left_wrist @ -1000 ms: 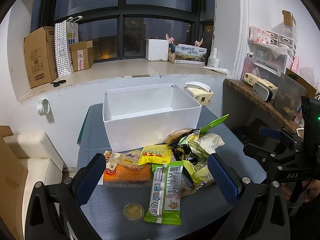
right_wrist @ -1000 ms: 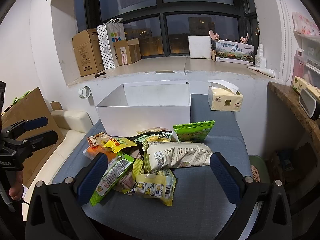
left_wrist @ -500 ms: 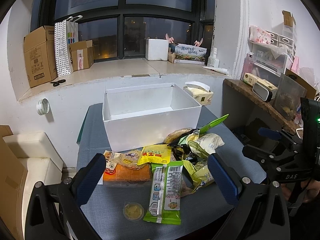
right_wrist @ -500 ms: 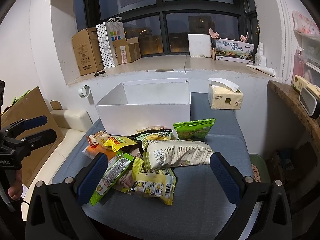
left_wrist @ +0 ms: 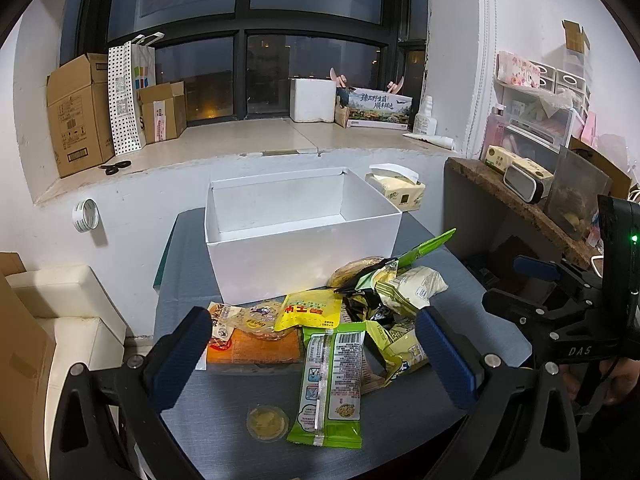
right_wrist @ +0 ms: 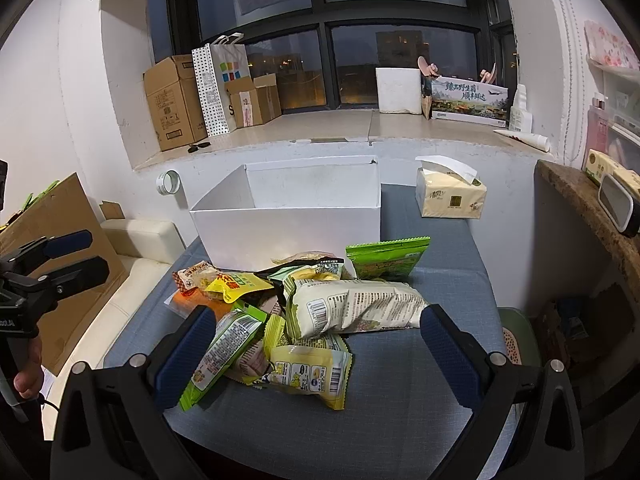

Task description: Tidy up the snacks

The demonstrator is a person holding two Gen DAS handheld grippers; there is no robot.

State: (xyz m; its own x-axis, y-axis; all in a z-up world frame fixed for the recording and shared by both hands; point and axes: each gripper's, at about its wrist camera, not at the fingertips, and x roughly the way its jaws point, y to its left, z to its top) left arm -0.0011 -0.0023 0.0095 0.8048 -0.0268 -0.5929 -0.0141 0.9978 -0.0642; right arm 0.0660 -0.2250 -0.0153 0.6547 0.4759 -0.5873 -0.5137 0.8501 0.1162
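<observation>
A pile of snack packets lies on the grey-blue table (left_wrist: 188,280) in front of an open, empty white box (left_wrist: 304,256), which the right wrist view shows too (right_wrist: 288,228). In the pile are a long green packet (left_wrist: 332,384), a yellow packet (left_wrist: 312,310), an orange packet (left_wrist: 256,350) and a big pale bag (right_wrist: 352,306). A small round snack (left_wrist: 267,423) lies apart at the front. My left gripper (left_wrist: 316,360) is open above the pile's near side. My right gripper (right_wrist: 316,356) is open and empty above the pile's right side.
A tissue box (right_wrist: 450,196) stands on the table right of the white box. A wooden shelf (left_wrist: 516,204) with clutter is at the right. Cardboard boxes (left_wrist: 80,112) and a white foam box (left_wrist: 312,100) sit on the windowsill. A cream sofa (left_wrist: 60,308) is left of the table.
The right gripper has drifted slightly, so the pile sits a little lower in its view. The left gripper has hardly moved. Both stay open.
</observation>
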